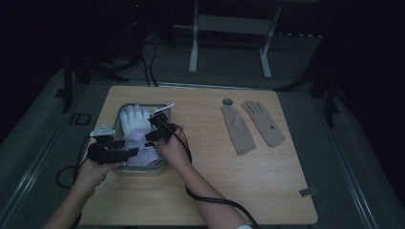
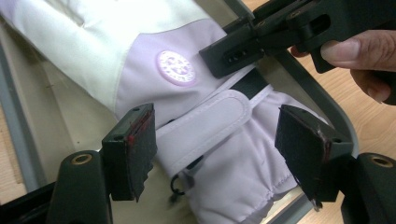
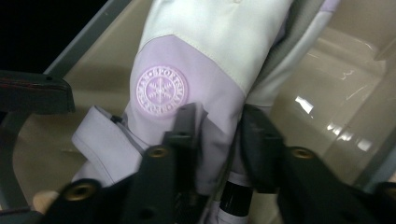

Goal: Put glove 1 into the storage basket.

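A padded white and lilac glove point(image 1: 135, 125) lies in a grey tray point(image 1: 116, 114) at the table's left, fingers pointing away from me. In the left gripper view, my left gripper point(image 2: 215, 144) is open, its jaws standing apart on either side of the glove's cuff and strap point(image 2: 205, 126) without pressing on them. My right gripper point(image 3: 222, 130) is at the glove's side just below the round snowflake badge point(image 3: 162, 91), with a fold of lilac fabric filling the narrow gap between its jaws. It also shows in the high view as the right gripper point(image 1: 155, 129), across from the left gripper point(image 1: 130, 151).
Two beige knit gloves point(image 1: 237, 129) point(image 1: 263, 123) lie flat side by side at the table's right, with a small round grey thing point(image 1: 227, 101) behind them. A stand's white legs point(image 1: 193, 52) rise beyond the table. Cables trail off the left and near edges.
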Available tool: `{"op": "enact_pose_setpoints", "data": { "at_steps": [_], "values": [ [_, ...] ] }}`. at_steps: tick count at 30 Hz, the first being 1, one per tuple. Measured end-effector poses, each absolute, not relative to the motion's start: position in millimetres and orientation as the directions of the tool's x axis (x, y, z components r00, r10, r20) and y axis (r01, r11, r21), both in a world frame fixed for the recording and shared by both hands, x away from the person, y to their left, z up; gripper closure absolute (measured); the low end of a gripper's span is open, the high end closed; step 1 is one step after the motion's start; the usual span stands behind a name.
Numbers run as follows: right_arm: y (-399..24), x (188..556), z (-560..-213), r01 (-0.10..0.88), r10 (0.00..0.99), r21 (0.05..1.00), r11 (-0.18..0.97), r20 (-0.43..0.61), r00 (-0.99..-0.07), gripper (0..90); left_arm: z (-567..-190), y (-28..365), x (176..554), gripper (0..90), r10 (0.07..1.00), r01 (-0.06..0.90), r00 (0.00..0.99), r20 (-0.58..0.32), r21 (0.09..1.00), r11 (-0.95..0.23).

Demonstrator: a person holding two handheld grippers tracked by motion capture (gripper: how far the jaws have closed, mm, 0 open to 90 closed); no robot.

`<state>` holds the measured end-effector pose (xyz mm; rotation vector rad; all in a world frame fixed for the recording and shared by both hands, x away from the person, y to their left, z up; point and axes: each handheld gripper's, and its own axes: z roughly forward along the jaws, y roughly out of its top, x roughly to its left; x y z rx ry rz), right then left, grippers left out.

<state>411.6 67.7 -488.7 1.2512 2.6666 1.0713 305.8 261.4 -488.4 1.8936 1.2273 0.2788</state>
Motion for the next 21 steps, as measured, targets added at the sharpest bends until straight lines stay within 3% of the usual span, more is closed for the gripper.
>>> {"op": "enact_pose_setpoints", "data": {
  "at_steps": [8,11,18,21],
  "values": [
    [51,409,-471,0.629,0.629,0.638,0.444,0.278,-0.726,48.4,-489,255,306,32.7,0.825,0.639,0.509,-0.245,0.750,-0.171],
    [42,407,-462,0.608,0.613,0.665,0.434,0.277,-0.740,46.2,-487,253,306,33.4,0.824,0.636,0.511,-0.243,0.752,-0.173],
    [15,401,-452,0.536,0.601,0.713,0.451,0.201,-0.774,23.2,-486,242,304,33.5,0.814,0.621,0.530,-0.239,0.762,-0.181],
    [3,401,-451,0.562,0.604,0.702,0.439,0.233,-0.762,16.5,-485,237,304,33.4,0.809,0.612,0.537,-0.238,0.770,-0.180]
  ]
}}
